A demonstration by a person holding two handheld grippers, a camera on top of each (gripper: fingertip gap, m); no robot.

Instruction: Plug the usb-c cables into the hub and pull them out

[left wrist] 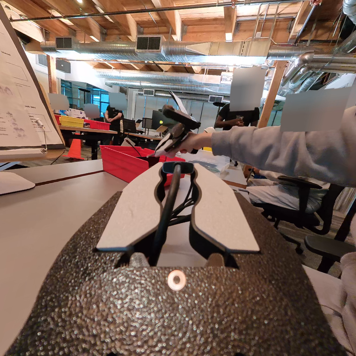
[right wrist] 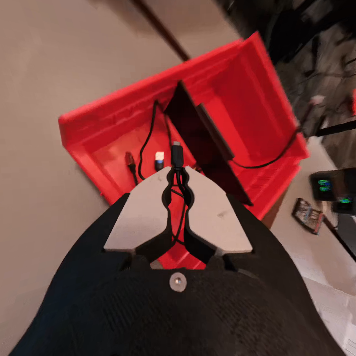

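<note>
My left gripper (left wrist: 177, 169) is shut on a small dark hub (left wrist: 187, 166), held end-on above the table; the hub's black cord (left wrist: 169, 204) runs back between the fingers. My right gripper (right wrist: 177, 169) is shut on a black usb-c cable (right wrist: 176, 156), its metal tip pointing away, over a red bin (right wrist: 250, 100). In the left wrist view the right gripper (left wrist: 155, 153) hovers over the red bin (left wrist: 123, 163), just beyond the hub. A red-plugged cable (right wrist: 130, 160) and a blue-and-white plug (right wrist: 159, 161) lie in the bin.
A black divider (right wrist: 200, 142) stands in the bin. A white monitor foot (left wrist: 13, 183) and a paper on a stand (left wrist: 19, 96) are at the left. A clear box (left wrist: 208, 160) and office chairs (left wrist: 300, 202) are at the right. A device with green lights (right wrist: 327, 187) sits beside the bin. Left tips to right tips: about 40 centimetres. To the blue-and-white plug (right wrist: 159, 161): right tips about 11 centimetres, left tips about 45 centimetres.
</note>
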